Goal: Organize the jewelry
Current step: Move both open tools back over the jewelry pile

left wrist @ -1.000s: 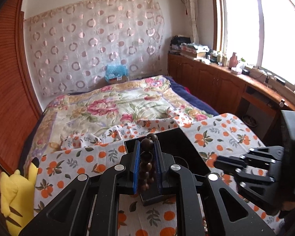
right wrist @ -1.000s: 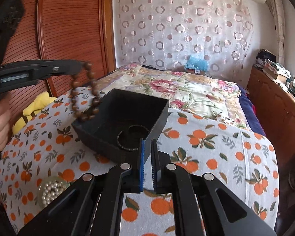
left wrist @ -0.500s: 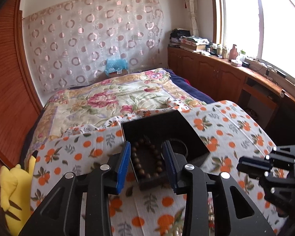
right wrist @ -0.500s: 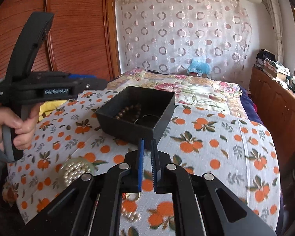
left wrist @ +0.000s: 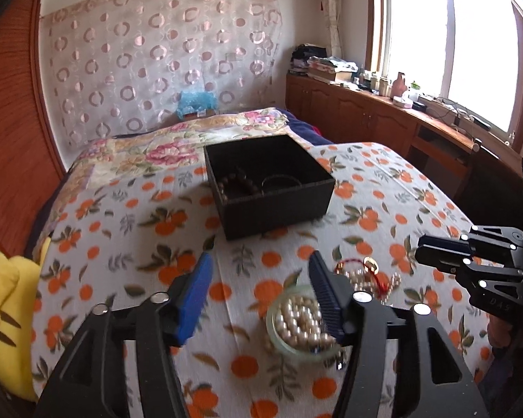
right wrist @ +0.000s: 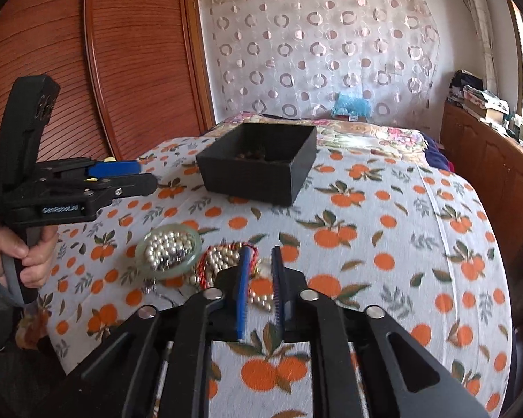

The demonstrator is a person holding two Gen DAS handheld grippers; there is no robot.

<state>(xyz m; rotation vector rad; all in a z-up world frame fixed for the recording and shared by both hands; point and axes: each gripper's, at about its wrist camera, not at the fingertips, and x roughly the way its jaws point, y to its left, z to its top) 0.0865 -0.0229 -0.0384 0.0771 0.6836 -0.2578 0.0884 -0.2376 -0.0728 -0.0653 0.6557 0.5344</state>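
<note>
Black box [left wrist: 268,188], already holding a bead bracelet [left wrist: 235,184], sits back on the orange-print cloth [left wrist: 129,244] so both grippers, left [left wrist: 259,292] with fingers wide apart and empty, right [right wrist: 259,291] slightly parted, can work the jewelry [right wrist: 191,257] heaped nearer, in a curtained bedroom.

Strong daylight enters through the window [left wrist: 470,52], which is overexposed to white glare. The fisheye lens bends straight lines and leaves dark corners. The near gripper fingers [left wrist: 191,296] and pearl beads [left wrist: 301,324] show motion blur.
</note>
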